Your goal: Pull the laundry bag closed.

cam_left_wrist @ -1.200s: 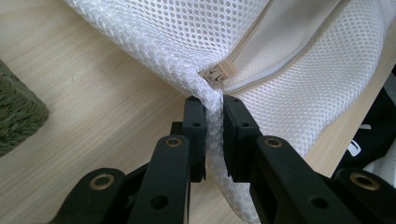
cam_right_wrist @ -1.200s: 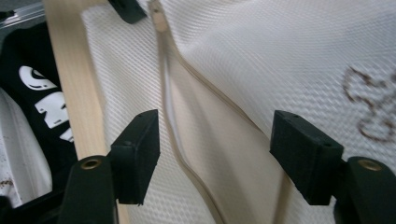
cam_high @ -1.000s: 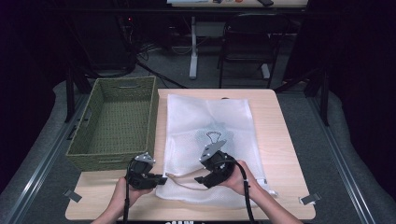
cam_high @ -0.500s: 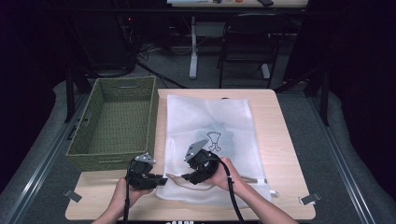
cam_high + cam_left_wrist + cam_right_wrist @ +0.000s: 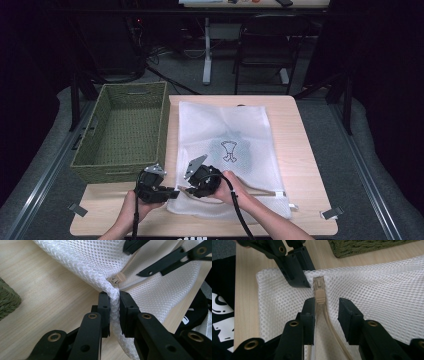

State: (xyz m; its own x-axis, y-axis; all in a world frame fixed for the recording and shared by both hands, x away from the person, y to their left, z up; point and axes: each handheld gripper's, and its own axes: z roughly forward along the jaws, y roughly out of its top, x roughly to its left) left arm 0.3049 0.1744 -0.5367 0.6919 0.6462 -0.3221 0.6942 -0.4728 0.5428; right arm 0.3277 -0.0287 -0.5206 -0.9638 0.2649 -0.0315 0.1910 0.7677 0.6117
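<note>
A white mesh bag (image 5: 225, 125) with a dark garment inside lies flat on the wooden table (image 5: 300, 150). My left gripper (image 5: 172, 191) is shut on the bag's near left corner, and the mesh (image 5: 114, 307) is pinched between its pads. Its beige zipper pull (image 5: 320, 293) sits just beyond that corner. My right gripper (image 5: 327, 302) straddles the pull and the zipper tape. Its jaws have just been closing, but a gap still shows on the right side. In the high view the right gripper (image 5: 186, 190) almost meets the left one.
A green woven basket (image 5: 120, 130) stands on the table's left, close beside the bag. A chair (image 5: 265, 45) and desk legs stand on the floor behind. Bare wood runs along the right of the bag.
My right gripper has slid left along the bag's near edge, up to the left gripper. The left gripper has kept still on the corner.
</note>
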